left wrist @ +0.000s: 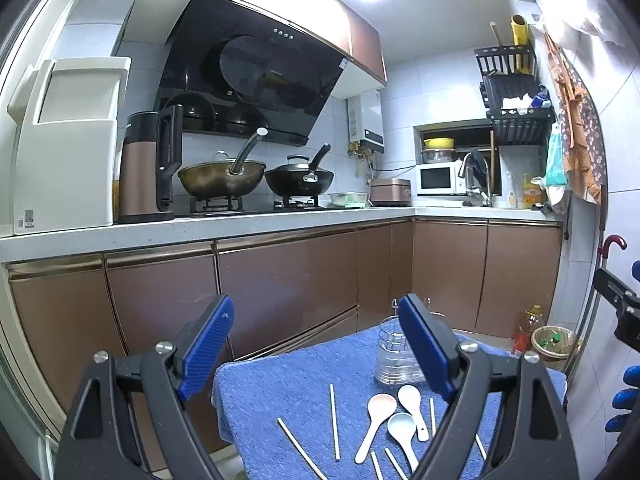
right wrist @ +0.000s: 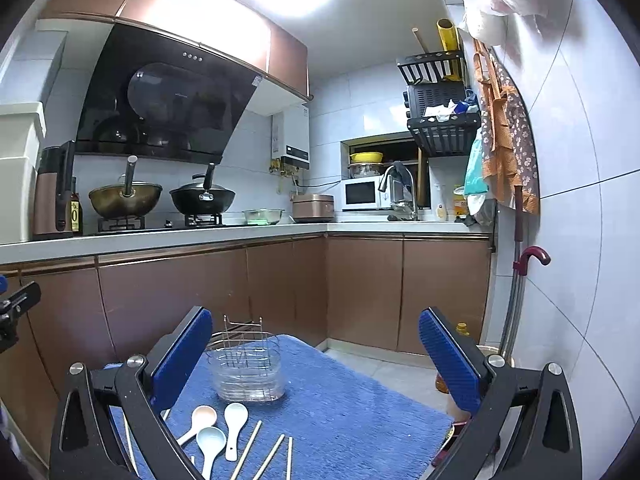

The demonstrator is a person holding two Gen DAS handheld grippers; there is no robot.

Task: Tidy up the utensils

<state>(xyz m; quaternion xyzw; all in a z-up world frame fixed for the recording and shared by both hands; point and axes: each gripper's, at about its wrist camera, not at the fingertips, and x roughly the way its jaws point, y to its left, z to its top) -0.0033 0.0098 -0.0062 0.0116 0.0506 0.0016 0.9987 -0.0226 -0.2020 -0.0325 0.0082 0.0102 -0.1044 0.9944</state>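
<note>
A blue towel (left wrist: 288,396) (right wrist: 352,400) covers a small table. On it lie three spoons: a pinkish one (left wrist: 378,412) (right wrist: 202,418), a white one (left wrist: 412,402) (right wrist: 235,424) and a pale blue one (left wrist: 402,432) (right wrist: 210,444). Several wooden chopsticks (left wrist: 334,420) (right wrist: 248,448) are scattered around them. A clear utensil holder with a wire insert (left wrist: 394,354) (right wrist: 248,368) stands upright at the towel's far side. My left gripper (left wrist: 316,344) hovers open above the towel, empty. My right gripper (right wrist: 316,360) is open and empty too, above the spoons and holder.
Brown cabinets (left wrist: 280,272) and a white counter (left wrist: 240,224) with two woks (left wrist: 222,178), a kettle and a microwave (right wrist: 362,194) run behind. Oil bottles and a basket (left wrist: 552,342) sit on the floor at right. A gloved hand (left wrist: 624,400) shows at the right edge.
</note>
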